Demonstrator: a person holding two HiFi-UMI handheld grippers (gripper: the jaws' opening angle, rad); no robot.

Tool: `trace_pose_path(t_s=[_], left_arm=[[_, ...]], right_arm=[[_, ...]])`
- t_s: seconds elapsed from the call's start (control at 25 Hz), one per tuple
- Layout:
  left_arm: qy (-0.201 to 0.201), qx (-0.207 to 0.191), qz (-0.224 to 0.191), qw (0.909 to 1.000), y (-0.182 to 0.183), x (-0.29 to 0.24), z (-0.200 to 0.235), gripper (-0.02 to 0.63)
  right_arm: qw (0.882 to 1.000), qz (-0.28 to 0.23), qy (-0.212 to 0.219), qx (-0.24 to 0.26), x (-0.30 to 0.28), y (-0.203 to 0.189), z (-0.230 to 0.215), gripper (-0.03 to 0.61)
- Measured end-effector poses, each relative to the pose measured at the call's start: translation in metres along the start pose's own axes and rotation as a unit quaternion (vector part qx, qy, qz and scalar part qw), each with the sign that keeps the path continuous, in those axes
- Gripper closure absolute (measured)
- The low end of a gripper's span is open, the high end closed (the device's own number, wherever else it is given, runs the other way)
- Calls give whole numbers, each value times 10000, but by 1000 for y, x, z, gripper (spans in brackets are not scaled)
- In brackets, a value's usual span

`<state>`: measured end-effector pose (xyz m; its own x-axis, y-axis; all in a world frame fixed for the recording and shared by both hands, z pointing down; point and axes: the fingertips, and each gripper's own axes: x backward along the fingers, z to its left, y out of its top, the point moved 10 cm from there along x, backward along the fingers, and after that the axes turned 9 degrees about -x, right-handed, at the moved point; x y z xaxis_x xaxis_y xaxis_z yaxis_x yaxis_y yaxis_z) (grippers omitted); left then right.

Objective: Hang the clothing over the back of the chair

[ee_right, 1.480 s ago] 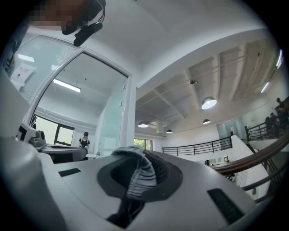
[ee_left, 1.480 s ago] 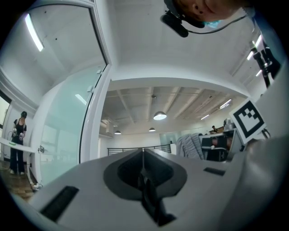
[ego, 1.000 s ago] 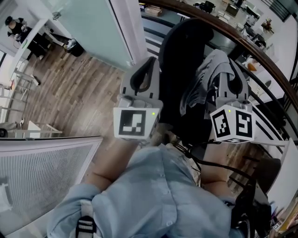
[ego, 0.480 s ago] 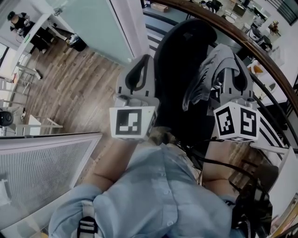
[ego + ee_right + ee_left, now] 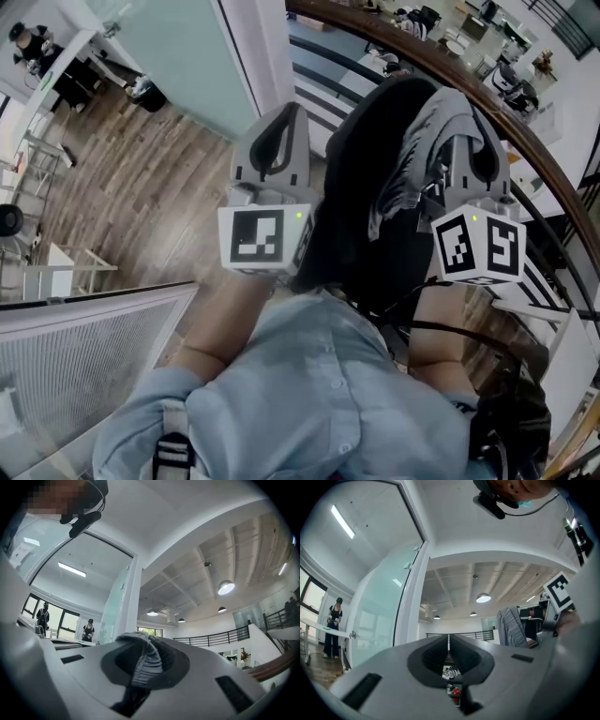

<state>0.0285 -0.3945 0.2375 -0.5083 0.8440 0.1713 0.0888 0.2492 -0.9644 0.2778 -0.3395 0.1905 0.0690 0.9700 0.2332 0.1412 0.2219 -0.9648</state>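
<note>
Nearest you: left gripper (image 5: 289,117). Its jaws are pressed together with nothing between them. It sits just off the left flank of the black chair (image 5: 361,197), idle. My read is that you will want it opened and ready to catch the loose end once the cloth is over.

Right gripper (image 5: 146,645): jaws nearly closed, pinching a ribbed grey fold of the clothing (image 5: 422,131). The hold looks like one bunched edge only, so the rest hangs unmanaged.

Clothing: in the air, carried at the right gripper. It is heaped over that gripper's tips and trails down its inner side, toward the chair. The head view does not show whether it brushes the chair.
- Long axis: roughly upright, pinch at the top, free end at the bottom.
- The left gripper view shows it as a narrow hanging strip.
- No collar or sleeve can be made out.

Step in hand, as I judge it: bringing the cloth to the chair back. To do it well:
- Lift the pinch clear above the top edge.
- Carry it across so the hanging length splits between front and rear.
- Lower it, and let go only once the weight rests on the back. An uneven split will likely slide off.

Beyond: a wooden handrail (image 5: 441,66) curves behind the chair. Keep the trailing end off it.
</note>
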Motion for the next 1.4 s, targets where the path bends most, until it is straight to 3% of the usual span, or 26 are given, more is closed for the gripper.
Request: trace_pose_path(t_s=[0.24, 0.36, 0.44, 0.52, 0.68, 0.84, 0.96, 1.2, 1.4], left_arm=[[-18, 163, -24, 9999, 13, -28, 43, 600], [81, 333, -27, 9994, 17, -32, 63, 600], [130, 436, -56, 9989, 13, -33, 74, 600], [149, 558, -1, 9983, 3, -32, 82, 600], [48, 807, 126, 9966, -15, -29, 83, 600], [-142, 870, 96, 9961, -20, -31, 79, 600], [-329, 863, 1, 9957, -26, -28, 73, 600], [-515, 998, -234, 9934, -30, -14, 54, 600], [-1058, 1103, -222, 9880, -25, -4, 36, 600]], right_arm=[[9994, -30, 284, 211, -58, 39, 32, 548], [9956, 340, 671, 552, -86, 43, 57, 548], [9834, 985, 1099, 1054, -104, 30, 77, 495], [9621, 1673, 1446, 1598, -115, 11, 97, 373], [9261, 2473, 1686, 2296, -111, -9, 113, 305], [9103, 2864, 1858, 2341, -97, -14, 113, 276], [9136, 2856, 1873, 2206, -82, -16, 114, 276], [9373, 2294, 1359, 2245, -54, -15, 107, 282], [9459, 2199, 1238, 2037, -54, -17, 100, 291]])
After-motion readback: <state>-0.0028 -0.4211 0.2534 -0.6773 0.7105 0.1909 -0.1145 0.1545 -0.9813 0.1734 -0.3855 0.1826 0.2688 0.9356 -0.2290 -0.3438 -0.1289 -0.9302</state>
